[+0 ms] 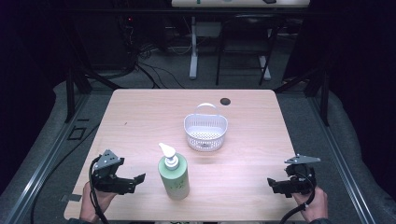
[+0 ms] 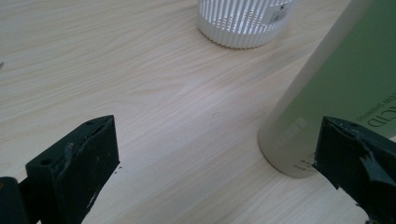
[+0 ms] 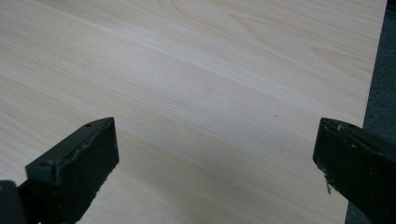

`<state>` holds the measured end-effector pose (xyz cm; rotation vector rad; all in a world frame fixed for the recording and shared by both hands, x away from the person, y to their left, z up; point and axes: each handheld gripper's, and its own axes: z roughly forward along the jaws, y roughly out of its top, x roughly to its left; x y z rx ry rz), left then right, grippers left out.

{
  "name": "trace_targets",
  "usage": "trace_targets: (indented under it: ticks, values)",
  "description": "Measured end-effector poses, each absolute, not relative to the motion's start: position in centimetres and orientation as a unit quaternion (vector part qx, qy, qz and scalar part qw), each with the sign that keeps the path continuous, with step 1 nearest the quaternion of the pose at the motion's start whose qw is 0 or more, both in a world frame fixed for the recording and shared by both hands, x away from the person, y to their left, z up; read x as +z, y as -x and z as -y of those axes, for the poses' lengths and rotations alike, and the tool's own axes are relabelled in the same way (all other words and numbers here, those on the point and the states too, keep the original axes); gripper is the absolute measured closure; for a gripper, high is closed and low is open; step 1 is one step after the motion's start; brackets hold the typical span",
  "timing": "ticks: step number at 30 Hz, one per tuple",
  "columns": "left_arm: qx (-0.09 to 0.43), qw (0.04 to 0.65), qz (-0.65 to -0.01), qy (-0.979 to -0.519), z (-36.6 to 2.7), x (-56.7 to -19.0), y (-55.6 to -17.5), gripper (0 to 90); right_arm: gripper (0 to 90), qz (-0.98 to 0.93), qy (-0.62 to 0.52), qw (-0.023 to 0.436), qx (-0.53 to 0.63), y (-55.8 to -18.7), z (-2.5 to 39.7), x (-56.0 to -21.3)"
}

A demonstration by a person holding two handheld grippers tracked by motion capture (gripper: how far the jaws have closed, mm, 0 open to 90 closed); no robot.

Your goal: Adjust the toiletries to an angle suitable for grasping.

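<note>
Two grippers sit low at the near edge of the table (image 1: 140, 116), each with its jaws spread wide and nothing between them. The left gripper (image 1: 133, 181) points toward the bottle (image 1: 174, 176), which stands just beyond its jaw tips, near but not touching. In the left gripper view the bottle (image 2: 327, 93) rises just behind the right-hand jaw, and that jaw covers part of its foot; the left-hand jaw has bare wood ahead of it.

The bottle stands upright, long axis vertical, a green body with a white pump on top. Seen from the high view, the pump spout (image 1: 163, 148) points up and away to the left, toward the far side of the table. In the left gripper view the bottle leans across the corner and is cut off above; its label print is partly cropped and too broken to read whole.

The basket (image 1: 206, 132) stands farther out, beyond the bottle and well apart from both grippers; its top is cut off in the left gripper view (image 2: 243, 21).

The right gripper (image 1: 278, 184) lies well apart from the bottle, facing bare wood, its right-hand jaw over the table's edge.
</note>
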<state>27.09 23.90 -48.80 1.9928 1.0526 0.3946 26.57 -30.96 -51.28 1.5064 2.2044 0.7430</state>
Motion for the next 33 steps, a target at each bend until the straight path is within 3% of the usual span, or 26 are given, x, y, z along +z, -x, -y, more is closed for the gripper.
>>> trace_targets:
  ticks: [24,33]
  values:
    - [0.113,0.422,-0.349,-0.829,-21.1,-48.5,-26.5,0.0,1.3,-0.799,-0.525,0.169,0.241,-27.7,30.7,-52.0]
    - [0.124,0.432,-0.333,-0.829,-19.9,-48.1,-26.0,0.0,0.0,-0.802,-0.521,0.164,0.241,-27.9,30.7,-52.2]
